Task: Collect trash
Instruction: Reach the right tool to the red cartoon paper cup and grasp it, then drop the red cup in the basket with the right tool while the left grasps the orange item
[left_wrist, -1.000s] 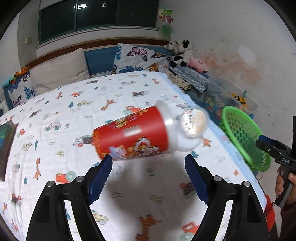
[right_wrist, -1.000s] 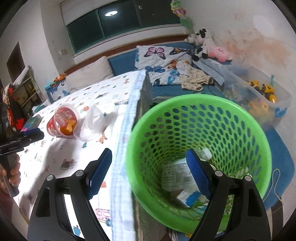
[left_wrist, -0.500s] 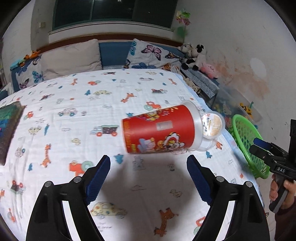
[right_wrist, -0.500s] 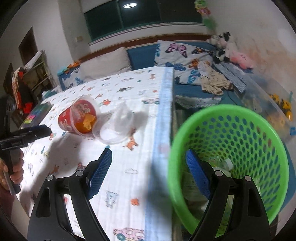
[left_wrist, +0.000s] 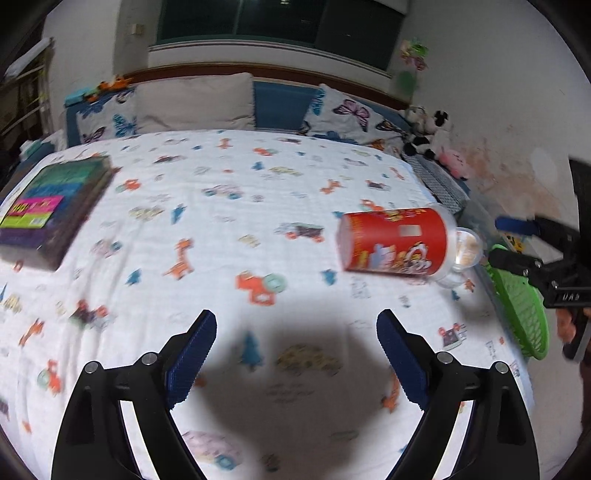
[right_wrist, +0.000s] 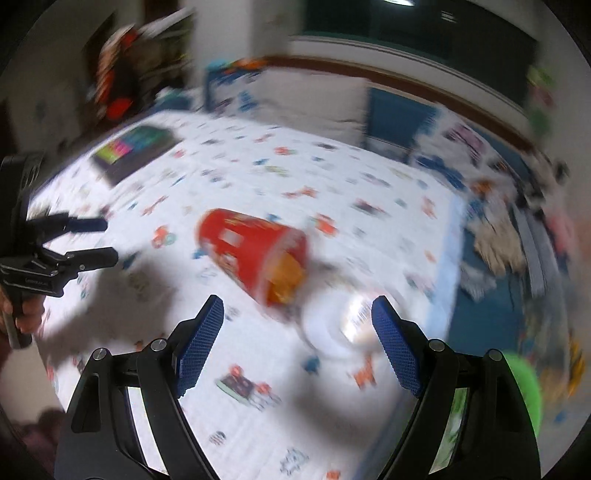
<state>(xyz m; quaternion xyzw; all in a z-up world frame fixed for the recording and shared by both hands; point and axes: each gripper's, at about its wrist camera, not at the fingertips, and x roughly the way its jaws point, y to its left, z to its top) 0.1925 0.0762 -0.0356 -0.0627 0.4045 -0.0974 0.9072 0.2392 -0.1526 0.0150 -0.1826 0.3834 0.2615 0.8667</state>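
A red printed paper cup (left_wrist: 393, 245) lies on its side on the bed, with a clear plastic lid (left_wrist: 463, 249) at its mouth. It also shows in the blurred right wrist view (right_wrist: 255, 254), with the lid (right_wrist: 340, 328) just ahead of the right fingers. My left gripper (left_wrist: 295, 354) is open and empty, back from the cup and to its left. My right gripper (right_wrist: 295, 338) is open and empty, close to the cup and lid. A green basket (left_wrist: 521, 314) stands off the bed's right side.
A dark book (left_wrist: 51, 206) lies at the bed's left. Pillows (left_wrist: 195, 103) line the headboard. Plush toys (left_wrist: 428, 133) and clothes fill the gap by the right wall. The right gripper shows at the right edge of the left wrist view (left_wrist: 524, 247).
My left gripper has swung left and back, so the cup is now to its right. My right gripper has turned from over the basket to the bed, facing the cup and lid.
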